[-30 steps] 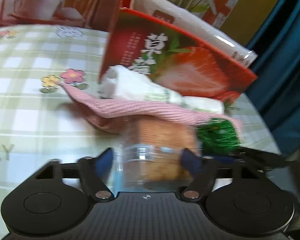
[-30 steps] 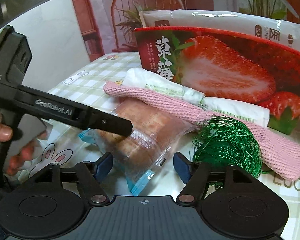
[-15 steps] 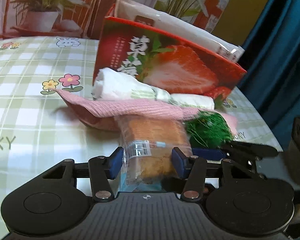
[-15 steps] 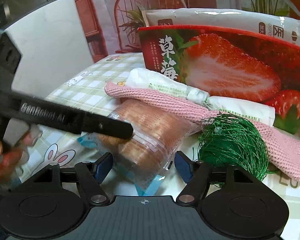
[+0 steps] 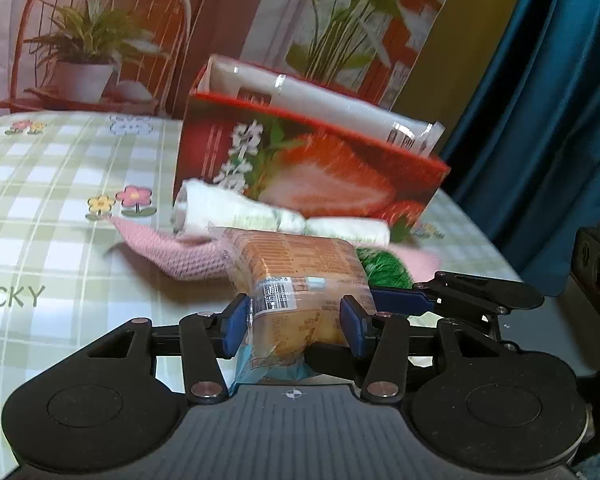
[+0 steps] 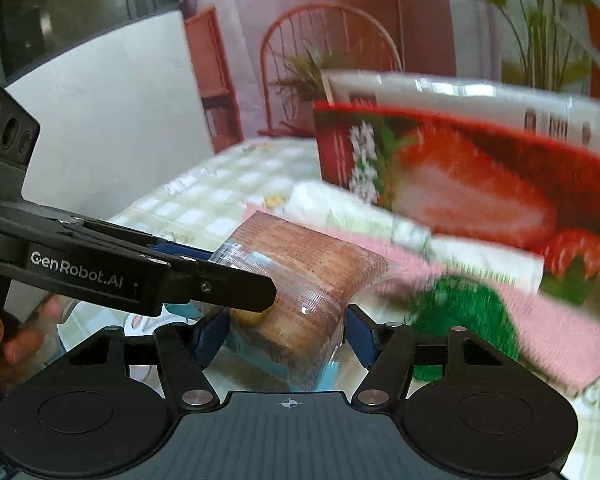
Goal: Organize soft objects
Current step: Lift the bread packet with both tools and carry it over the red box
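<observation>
The left hand-held gripper [image 5: 296, 322], its jaws just closed, pinches the clear-wrapped brown bread loaf [image 5: 300, 276] clear of the counter [image 5: 52, 208], while the half-open right hand-held gripper [image 6: 286, 336] straddles it, steadying the soft packet near the counter's front edge.

Backdrop and table covering

A green-and-white checked tablecloth [image 5: 60, 184] — printed with flowers and lettering — is spread over the table; a printed backdrop [image 5: 112, 32] of a chair and potted plants is hung behind, a teal curtain [image 5: 548, 92] beside it.
</observation>
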A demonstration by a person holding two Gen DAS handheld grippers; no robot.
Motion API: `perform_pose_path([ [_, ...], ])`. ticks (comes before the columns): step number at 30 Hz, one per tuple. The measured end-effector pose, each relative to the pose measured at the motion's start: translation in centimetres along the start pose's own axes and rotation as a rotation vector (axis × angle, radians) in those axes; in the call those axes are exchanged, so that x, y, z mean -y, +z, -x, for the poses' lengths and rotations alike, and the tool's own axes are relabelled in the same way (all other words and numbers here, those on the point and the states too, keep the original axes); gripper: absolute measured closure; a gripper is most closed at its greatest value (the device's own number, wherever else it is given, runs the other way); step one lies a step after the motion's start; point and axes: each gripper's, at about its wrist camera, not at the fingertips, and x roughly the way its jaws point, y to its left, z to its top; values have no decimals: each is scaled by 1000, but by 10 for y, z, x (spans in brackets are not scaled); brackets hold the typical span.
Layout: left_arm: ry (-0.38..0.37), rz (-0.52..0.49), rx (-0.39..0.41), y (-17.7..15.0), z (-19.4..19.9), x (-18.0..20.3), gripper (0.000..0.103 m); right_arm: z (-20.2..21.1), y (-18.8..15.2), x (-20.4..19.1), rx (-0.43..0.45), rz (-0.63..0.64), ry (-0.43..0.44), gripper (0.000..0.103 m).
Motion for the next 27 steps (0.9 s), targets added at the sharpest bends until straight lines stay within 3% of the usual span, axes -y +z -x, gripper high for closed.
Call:
perform_pose_path([
  [7,-34,-30,43,15,8,11,52,22,10,-7,97,100,-45,44],
  [12,-67,-62,82,52,9,21,52,35,33,3,159,118,-75,44],
  [20,-126,-116,135,125,-10,46,50,54,103,51,245,133,-117,44],
  [27,-168,-156,126,180,-58,54,45,52,149,103,259,187,-151,46],
])
